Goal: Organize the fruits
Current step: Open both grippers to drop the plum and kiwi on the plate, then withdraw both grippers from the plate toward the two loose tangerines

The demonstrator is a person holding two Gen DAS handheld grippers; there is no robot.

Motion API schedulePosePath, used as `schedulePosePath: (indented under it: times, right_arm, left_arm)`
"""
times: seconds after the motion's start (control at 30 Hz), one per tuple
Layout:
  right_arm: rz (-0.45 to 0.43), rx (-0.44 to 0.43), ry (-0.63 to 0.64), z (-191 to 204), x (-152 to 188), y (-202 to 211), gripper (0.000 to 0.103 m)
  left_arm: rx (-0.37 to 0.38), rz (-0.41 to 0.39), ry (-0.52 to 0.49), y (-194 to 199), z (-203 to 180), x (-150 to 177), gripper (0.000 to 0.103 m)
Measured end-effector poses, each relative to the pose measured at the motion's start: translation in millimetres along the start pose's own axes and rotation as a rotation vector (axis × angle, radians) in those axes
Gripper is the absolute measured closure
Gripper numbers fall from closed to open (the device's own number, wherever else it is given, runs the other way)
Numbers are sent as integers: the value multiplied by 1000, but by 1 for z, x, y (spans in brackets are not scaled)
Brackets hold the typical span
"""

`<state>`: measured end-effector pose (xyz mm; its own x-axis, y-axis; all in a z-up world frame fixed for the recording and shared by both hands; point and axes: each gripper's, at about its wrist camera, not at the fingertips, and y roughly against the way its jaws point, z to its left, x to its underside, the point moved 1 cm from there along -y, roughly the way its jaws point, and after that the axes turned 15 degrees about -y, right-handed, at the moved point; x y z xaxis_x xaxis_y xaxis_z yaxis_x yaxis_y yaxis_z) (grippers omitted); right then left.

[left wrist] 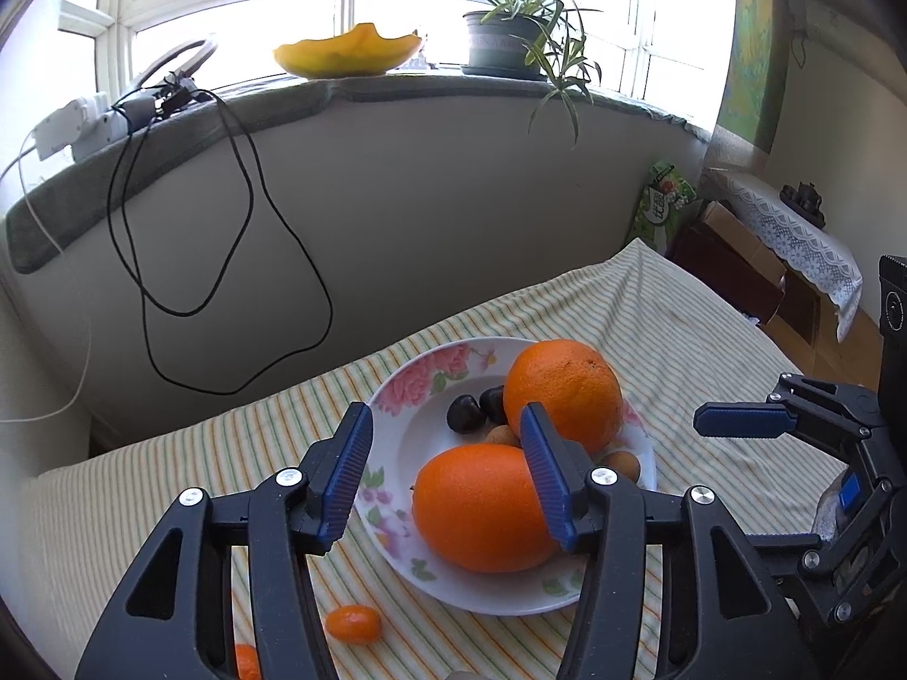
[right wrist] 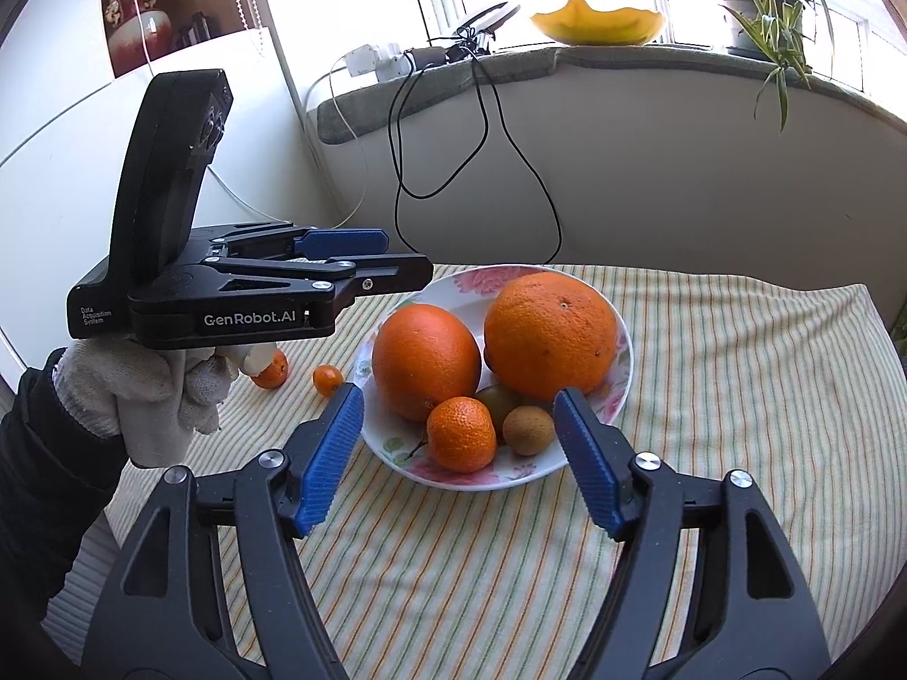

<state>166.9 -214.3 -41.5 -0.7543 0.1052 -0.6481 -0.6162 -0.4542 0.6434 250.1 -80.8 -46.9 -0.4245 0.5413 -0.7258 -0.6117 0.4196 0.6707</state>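
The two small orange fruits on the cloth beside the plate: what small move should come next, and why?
Probably lower the left gripper toward the nearer small fruit on the cloth. Its jaws are open and empty. Two small fruits still lie off the plate, on the left gripper's side, while the oranges already sit in it.

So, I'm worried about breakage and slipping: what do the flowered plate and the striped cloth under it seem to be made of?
The white flowered plate looks like glazed ceramic or porcelain: its rim is glossy and smooth with a printed pink floral pattern, though melamine can't be ruled out. The green-and-orange striped cloth looks like soft woven cotton or towelling: it is matte, creased, and drapes over the edge.
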Motion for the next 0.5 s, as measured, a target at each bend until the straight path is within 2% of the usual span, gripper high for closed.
schedulePosePath:
  times: [0.3,0.5]
  right_arm:
    - [-30,1,48,17,4,8,15]
    - [-17,-18,64,28,7,8,14]
  left_arm:
    - [-28,0,5,17,2,13,41]
    - [-53,1,33,32,12,31,41]
